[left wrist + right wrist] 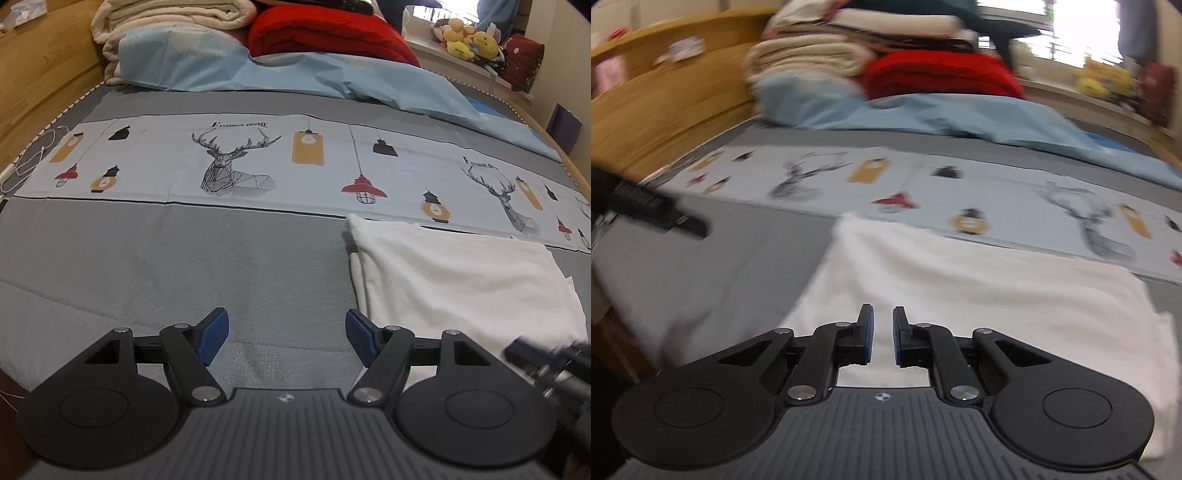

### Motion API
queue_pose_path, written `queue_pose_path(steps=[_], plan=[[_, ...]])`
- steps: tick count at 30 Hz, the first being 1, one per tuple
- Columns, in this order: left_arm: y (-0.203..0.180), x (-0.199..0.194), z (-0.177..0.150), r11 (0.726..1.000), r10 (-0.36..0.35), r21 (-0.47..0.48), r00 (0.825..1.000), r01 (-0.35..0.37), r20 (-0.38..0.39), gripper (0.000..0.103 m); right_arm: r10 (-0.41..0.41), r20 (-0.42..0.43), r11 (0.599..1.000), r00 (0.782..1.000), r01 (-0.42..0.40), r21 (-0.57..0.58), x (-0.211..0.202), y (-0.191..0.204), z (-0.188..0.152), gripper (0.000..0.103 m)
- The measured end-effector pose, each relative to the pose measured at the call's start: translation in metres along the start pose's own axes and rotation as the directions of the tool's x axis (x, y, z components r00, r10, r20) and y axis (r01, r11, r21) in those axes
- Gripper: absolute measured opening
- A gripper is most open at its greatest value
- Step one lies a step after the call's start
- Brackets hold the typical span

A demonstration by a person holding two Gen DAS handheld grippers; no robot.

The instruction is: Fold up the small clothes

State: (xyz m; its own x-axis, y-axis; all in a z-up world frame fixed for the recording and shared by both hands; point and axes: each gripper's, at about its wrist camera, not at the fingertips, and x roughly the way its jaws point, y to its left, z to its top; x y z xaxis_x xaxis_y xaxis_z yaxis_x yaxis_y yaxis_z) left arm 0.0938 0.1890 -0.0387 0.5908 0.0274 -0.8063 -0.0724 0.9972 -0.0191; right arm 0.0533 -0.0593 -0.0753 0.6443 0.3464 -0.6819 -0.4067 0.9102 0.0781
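A folded white garment (461, 280) lies flat on the grey bed sheet (184, 258), just in front of the printed deer-and-lantern band. My left gripper (287, 332) hangs open over bare sheet, just left of the garment's left edge, with nothing between its blue pads (214, 339). My right gripper (883, 321) is over the near part of the white garment (979, 288). Its jaws are almost together, with a narrow gap, and no cloth is pinched between them. The right wrist view is blurred. Each gripper shows as a dark blur in the other's view.
Stacked cream blankets (166, 26), a red blanket (325, 33) and a light blue cover (295, 77) fill the far end of the bed. A wooden bed frame (37, 74) runs along the left. Plush toys (469, 37) sit on a sill at the far right.
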Motion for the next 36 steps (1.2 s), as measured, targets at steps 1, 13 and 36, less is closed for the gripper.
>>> queue_pose_path(steps=[1, 13, 36], plan=[[0.002, 0.001, 0.0, 1.0, 0.002, -0.003, 1.0, -0.002, -0.003, 0.075, 0.029, -0.023, 0.999, 0.999, -0.029, -0.034, 0.006, 0.011, -0.002, 0.011], [0.021, 0.007, -0.003, 1.0, 0.011, -0.021, 1.0, -0.011, -0.028, 0.075, 0.11, -0.201, 0.917, 0.973, -0.178, -0.358, 0.061, 0.103, -0.035, 0.031], [0.009, 0.093, 0.015, 0.881, -0.414, -0.315, 0.898, 0.354, -0.147, 0.075, 0.206, 0.016, 0.966, 0.978, -0.201, -0.16, 0.01, 0.052, 0.005, 0.008]])
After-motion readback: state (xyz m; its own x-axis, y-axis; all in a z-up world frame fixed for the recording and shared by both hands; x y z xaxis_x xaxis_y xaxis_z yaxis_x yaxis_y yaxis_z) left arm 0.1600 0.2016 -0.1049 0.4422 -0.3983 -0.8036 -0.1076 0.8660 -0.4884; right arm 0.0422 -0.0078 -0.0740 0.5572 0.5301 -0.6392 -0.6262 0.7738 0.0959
